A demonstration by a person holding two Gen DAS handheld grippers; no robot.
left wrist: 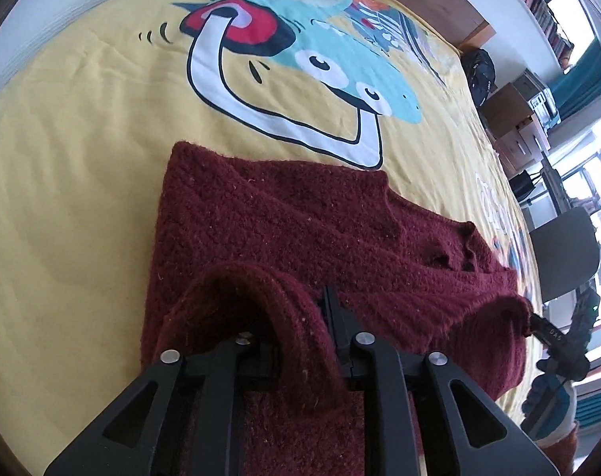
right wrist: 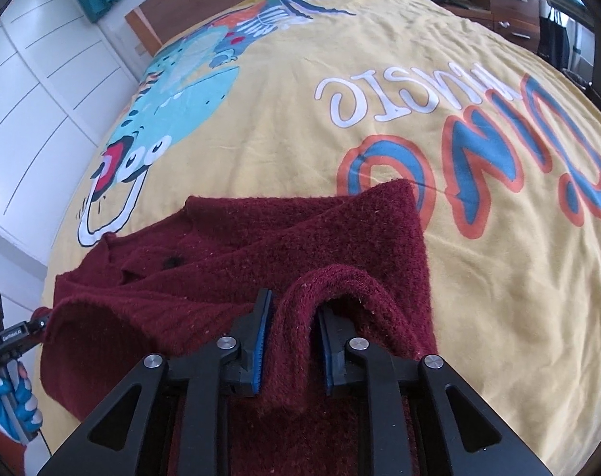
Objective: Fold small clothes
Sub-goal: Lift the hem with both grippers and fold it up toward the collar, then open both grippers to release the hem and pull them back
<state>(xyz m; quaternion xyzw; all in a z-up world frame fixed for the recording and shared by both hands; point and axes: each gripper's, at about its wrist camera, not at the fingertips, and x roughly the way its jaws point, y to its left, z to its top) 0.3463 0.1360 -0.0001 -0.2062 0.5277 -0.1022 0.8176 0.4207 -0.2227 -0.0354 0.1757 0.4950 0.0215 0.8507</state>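
Note:
A dark red knitted sweater [left wrist: 280, 218] lies folded over on the yellow dinosaur bedspread [left wrist: 82, 158]. My left gripper [left wrist: 292, 309] stands slightly open, with a loose rounded fold of the hem between its jaws; the knit drapes over and hides the left finger. In the right wrist view the same sweater [right wrist: 280, 238] fills the near middle. My right gripper [right wrist: 294, 305] is also slightly open around an upright fold, its blue pads [right wrist: 260, 337] beside the knit without pinching it. The other gripper shows at each view's edge [left wrist: 550, 337] [right wrist: 10, 333], at the hem's far corner.
The bedspread [right wrist: 498, 317] stretches wide beyond the sweater. A wooden headboard [right wrist: 149, 27] and white wardrobe doors [right wrist: 42, 99] lie far left. A black backpack [left wrist: 480, 71], wooden drawers [left wrist: 514, 119] and a dark chair [left wrist: 566, 254] stand beside the bed. A gloved hand [right wrist: 10, 400] holds the left gripper.

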